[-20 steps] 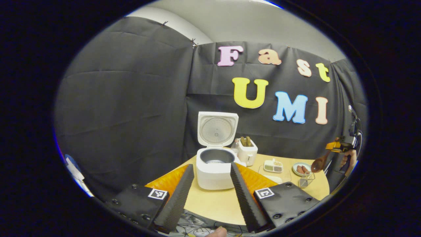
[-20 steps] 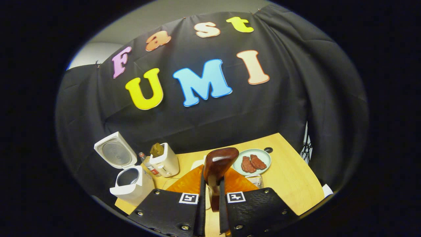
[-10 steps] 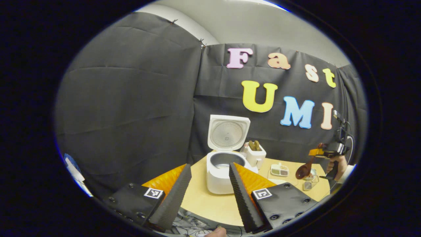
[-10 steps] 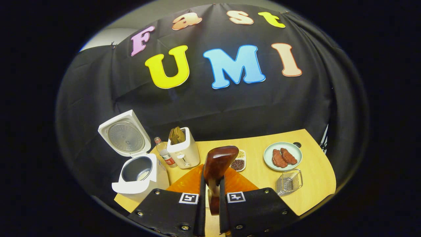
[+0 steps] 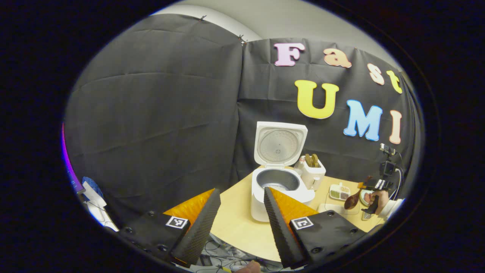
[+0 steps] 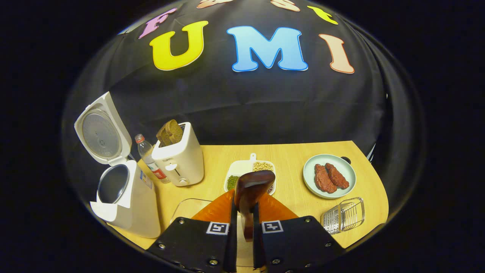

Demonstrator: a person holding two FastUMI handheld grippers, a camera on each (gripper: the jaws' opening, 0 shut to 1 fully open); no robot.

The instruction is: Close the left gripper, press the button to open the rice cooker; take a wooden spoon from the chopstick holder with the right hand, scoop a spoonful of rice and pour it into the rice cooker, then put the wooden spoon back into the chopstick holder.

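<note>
The left gripper (image 5: 239, 222) is held level with its two fingers spread wide apart — nothing between them. The right gripper (image 6: 244, 227) has its fingers pressed together on the handle of a dark brown wooden spoon (image 6: 251, 189); in the left gripper view a hand (image 5: 379, 198) grips it, far off.

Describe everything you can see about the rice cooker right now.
The rice cooker is a white, boxy appliance standing upright on the wooden table near its left end in the right gripper view. Its hinged lid stands fully open, showing a round silvery inner plate. The dark inner pot is exposed, with something pale at the bottom. A water bottle and a toaster stand just beside it. No hand-held gripper touches it.
</note>
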